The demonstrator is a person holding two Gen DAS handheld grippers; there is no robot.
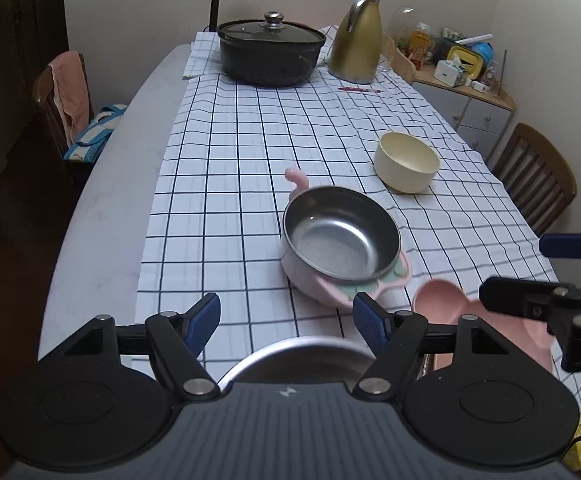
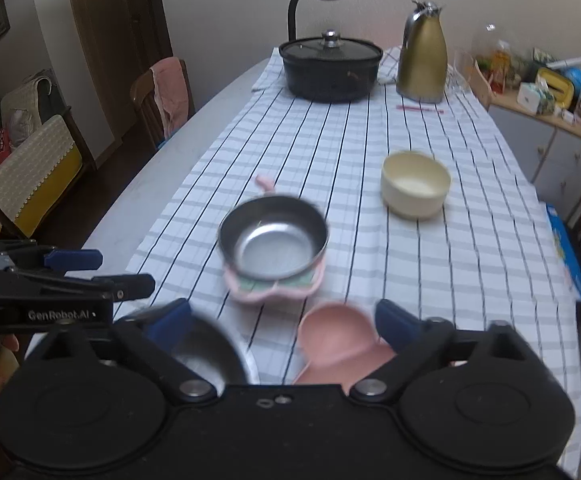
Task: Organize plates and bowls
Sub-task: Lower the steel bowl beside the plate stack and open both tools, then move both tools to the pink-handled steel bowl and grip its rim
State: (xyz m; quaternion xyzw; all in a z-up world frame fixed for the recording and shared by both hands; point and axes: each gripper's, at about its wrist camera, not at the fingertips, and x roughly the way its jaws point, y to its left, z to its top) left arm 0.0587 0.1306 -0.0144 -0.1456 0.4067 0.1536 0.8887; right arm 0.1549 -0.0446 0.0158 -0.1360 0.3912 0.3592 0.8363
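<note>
Both tools, left tool (image 1: 286, 320) and right tool (image 2: 284, 322), gape wide, holding nothing.

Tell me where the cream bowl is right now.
In both wrist views the cream bowl stands alone on the checked cloth, right of centre, beyond the steel bowl and nearer than the gold jug.

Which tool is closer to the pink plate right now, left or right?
Right. The right tool hangs open just above the pink plate, which lies between its fingers in the right wrist view. The left tool, also open, sits beside it over a steel bowl.
</note>
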